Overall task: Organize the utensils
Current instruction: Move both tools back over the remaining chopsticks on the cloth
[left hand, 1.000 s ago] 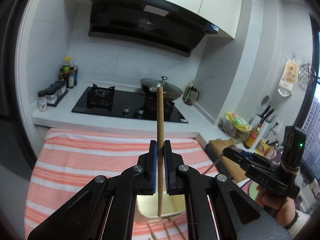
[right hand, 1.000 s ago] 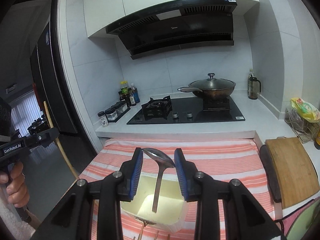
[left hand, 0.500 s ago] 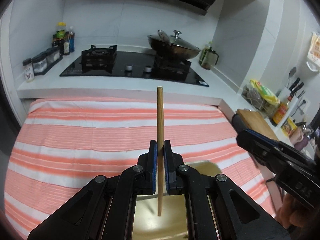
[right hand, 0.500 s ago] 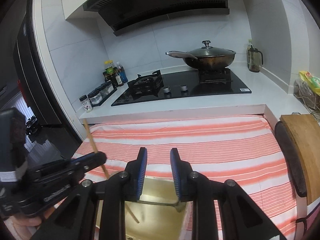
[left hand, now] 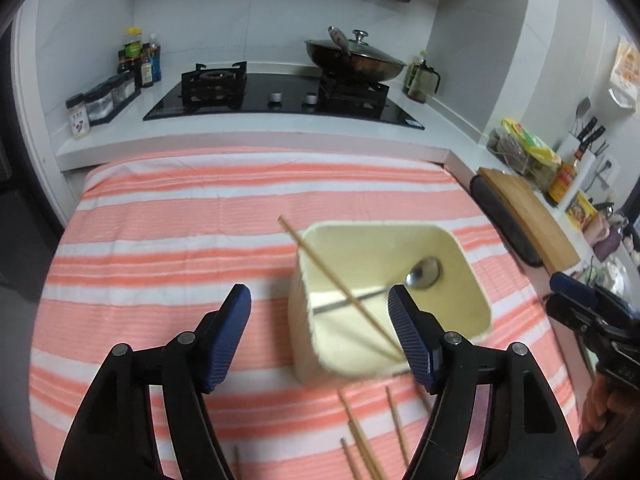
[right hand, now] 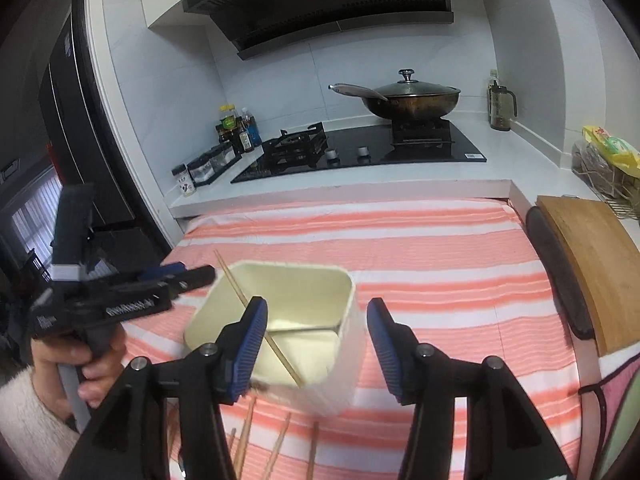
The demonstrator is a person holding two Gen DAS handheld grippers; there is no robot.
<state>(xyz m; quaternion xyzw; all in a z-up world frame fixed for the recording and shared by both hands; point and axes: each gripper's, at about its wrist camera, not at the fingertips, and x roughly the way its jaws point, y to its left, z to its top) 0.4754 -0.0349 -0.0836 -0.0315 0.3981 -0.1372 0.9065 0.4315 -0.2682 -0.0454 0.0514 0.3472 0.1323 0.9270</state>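
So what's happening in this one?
A person with a handheld gripper in each hand is sorting utensils into a cream bin on a striped cloth. The left gripper and right gripper have both just been opening and now hold nothing. A chopstick leans inside the bin and a spoon lies in it. More chopsticks wait on the cloth in front of the bin.
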